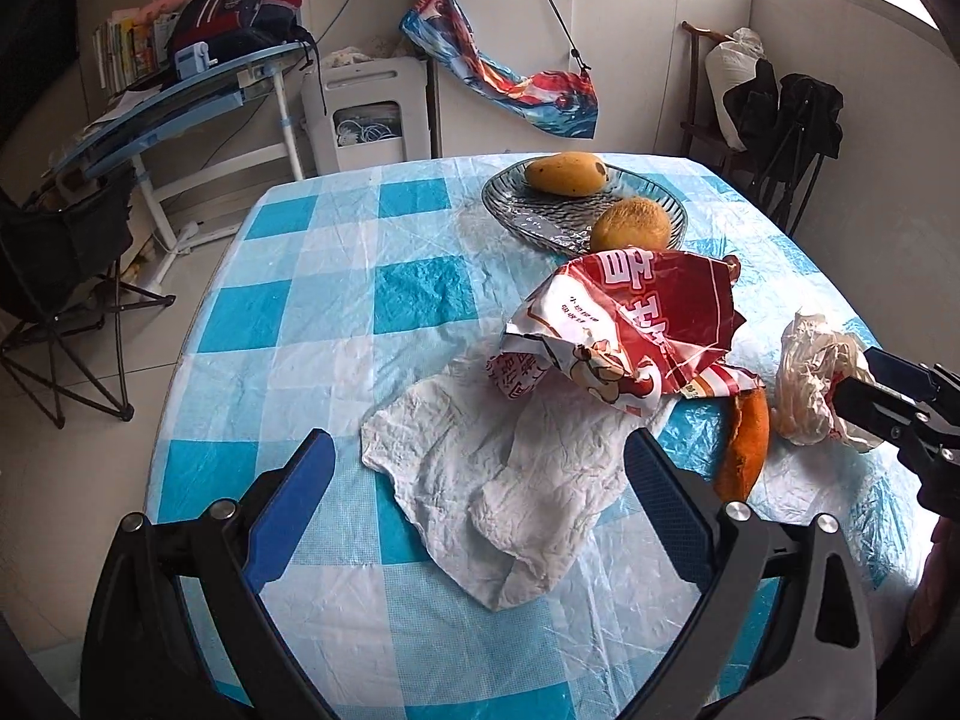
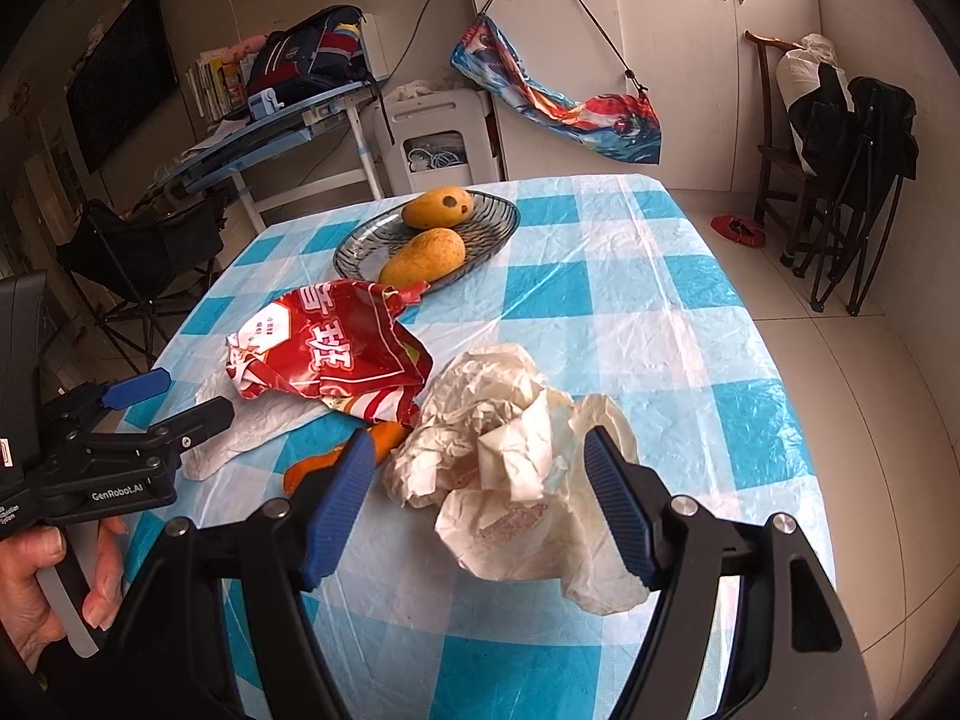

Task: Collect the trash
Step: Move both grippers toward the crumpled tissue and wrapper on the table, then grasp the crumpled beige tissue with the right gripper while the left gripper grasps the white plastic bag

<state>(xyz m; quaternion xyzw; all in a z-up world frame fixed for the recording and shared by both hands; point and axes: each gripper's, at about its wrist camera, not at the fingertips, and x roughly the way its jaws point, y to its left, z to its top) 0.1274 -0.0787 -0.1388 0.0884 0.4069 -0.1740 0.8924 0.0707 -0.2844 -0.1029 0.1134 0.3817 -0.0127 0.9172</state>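
Note:
A flat crumpled white napkin (image 1: 510, 468) lies on the checked tablecloth between my open left gripper's (image 1: 480, 450) fingers. Behind it a red snack wrapper (image 1: 636, 330) rests partly on it and on an orange peel (image 1: 747, 450). A crumpled whitish plastic bag (image 1: 810, 384) lies to the right. In the right wrist view my open right gripper (image 2: 480, 456) straddles that bag (image 2: 516, 456), with the wrapper (image 2: 330, 348), the peel (image 2: 312, 468) and the napkin (image 2: 240, 432) to its left. The left gripper (image 2: 174, 399) shows there, open above the napkin.
A glass plate (image 1: 516, 210) with two mangoes (image 1: 567, 174) stands at the back of the table; it shows too in the right wrist view (image 2: 498, 222). The table edge (image 1: 180, 372) runs close on the left. Folding chairs (image 2: 852, 192), a desk and cabinets stand around.

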